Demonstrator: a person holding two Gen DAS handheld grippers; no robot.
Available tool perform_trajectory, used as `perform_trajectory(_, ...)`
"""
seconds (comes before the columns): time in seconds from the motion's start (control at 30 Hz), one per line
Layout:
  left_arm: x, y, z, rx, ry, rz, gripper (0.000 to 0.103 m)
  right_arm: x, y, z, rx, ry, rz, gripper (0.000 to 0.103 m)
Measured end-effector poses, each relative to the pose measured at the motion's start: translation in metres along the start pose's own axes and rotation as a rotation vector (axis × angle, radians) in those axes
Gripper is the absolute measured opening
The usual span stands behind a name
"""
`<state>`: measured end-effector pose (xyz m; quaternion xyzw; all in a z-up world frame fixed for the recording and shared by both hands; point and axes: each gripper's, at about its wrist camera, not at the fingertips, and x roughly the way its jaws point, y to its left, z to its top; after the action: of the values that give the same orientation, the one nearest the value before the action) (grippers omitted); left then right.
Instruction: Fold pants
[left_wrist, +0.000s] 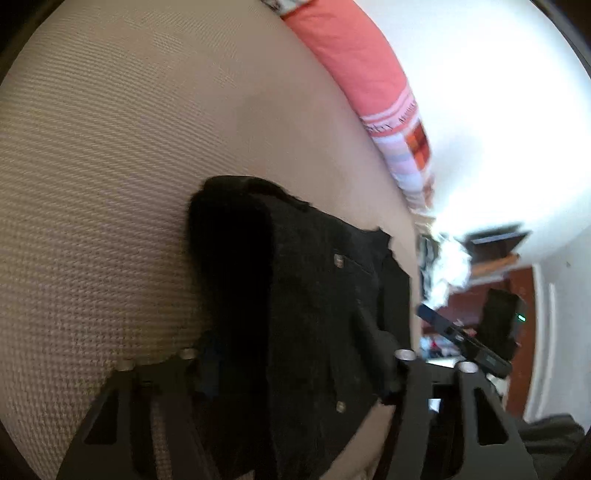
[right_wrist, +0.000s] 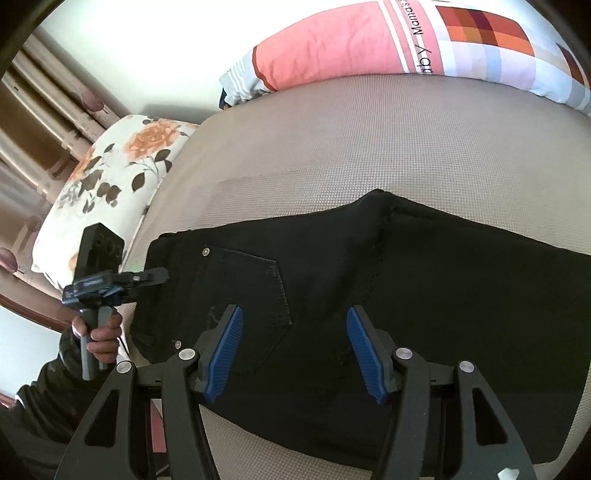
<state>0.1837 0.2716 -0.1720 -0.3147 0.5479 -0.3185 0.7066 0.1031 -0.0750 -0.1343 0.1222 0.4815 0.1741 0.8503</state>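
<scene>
The right tongs (right_wrist: 293, 354) stand wide apart with nothing between their blue pads (right_wrist: 227, 350), hovering just above the black pants (right_wrist: 406, 295), which lie flat on the beige bed (right_wrist: 332, 147). Under and ahead of these tongs is the seat of the pants, with a back pocket (right_wrist: 251, 295) just to the left of the left pad and the legs running off to the right. To the far left of the right tongs, the left tongs (right_wrist: 159, 275) reach in at the waistband edge, gripped by the person's hand (right_wrist: 99, 332); from this view they look drawn close together at the cloth.

In the left wrist view, the left tongs (left_wrist: 295, 369) are buried in the fabric: the pants (left_wrist: 314, 295) fill the space between the two arms and rise in a dark bunched fold ahead of them. The pads themselves are hidden by cloth, so I cannot tell for certain how tightly they are pinched, though the waistband appears caught between them. To their right, the right tongs (left_wrist: 461, 339) show as a blurred dark shape off the edge of the bed.

Beyond both tongs, at the far side of the bed, lies a pink pillow (right_wrist: 332, 44) with a checked end; to the far left of the right tongs sits a flowered pillow (right_wrist: 122, 162)
</scene>
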Motion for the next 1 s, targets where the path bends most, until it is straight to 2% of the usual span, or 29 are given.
perform_trajectory(0.03,-0.001,0.0,-0.002,-0.007,-0.014,0.031,0.039,-0.002,-0.001,0.0,0.002,-0.006,0.0,0.057)
perform_trajectory(0.1,-0.002,-0.001,-0.006,-0.025,-0.047,0.067,0.037,-0.009,-0.006,-0.001,0.008,-0.026,-0.003,0.057)
perform_trajectory(0.23,-0.001,-0.027,-0.014,0.0,-0.094,0.233,0.031,-0.026,-0.025,-0.002,0.046,-0.07,-0.02,0.057)
perform_trajectory(0.3,-0.003,-0.041,-0.017,-0.016,-0.116,0.283,0.029,-0.035,-0.036,-0.005,0.062,-0.092,-0.026,0.057)
perform_trajectory(0.4,-0.011,-0.052,-0.019,-0.112,-0.145,0.245,0.024,-0.051,-0.053,-0.009,0.078,-0.132,-0.042,0.057)
perform_trajectory(0.43,-0.015,-0.058,-0.02,-0.166,-0.161,0.204,0.022,-0.054,-0.058,-0.01,0.085,-0.139,-0.041,0.057)
perform_trajectory(0.5,-0.016,-0.073,-0.021,-0.195,-0.179,0.177,0.019,-0.063,-0.072,-0.013,0.114,-0.159,-0.035,0.057)
perform_trajectory(0.6,-0.01,-0.115,-0.024,-0.138,-0.208,0.224,0.017,-0.074,-0.091,-0.017,0.148,-0.186,-0.05,0.057)
perform_trajectory(0.8,0.029,-0.191,-0.033,-0.048,-0.2,0.236,0.015,-0.095,-0.127,-0.026,0.184,-0.214,-0.132,0.057)
perform_trajectory(0.9,0.058,-0.22,-0.034,-0.012,-0.177,0.211,0.015,-0.105,-0.146,-0.034,0.196,-0.228,-0.169,0.057)
perform_trajectory(1.0,0.082,-0.243,-0.035,0.0,-0.19,0.172,0.015,-0.112,-0.162,-0.041,0.204,-0.249,-0.221,0.057)
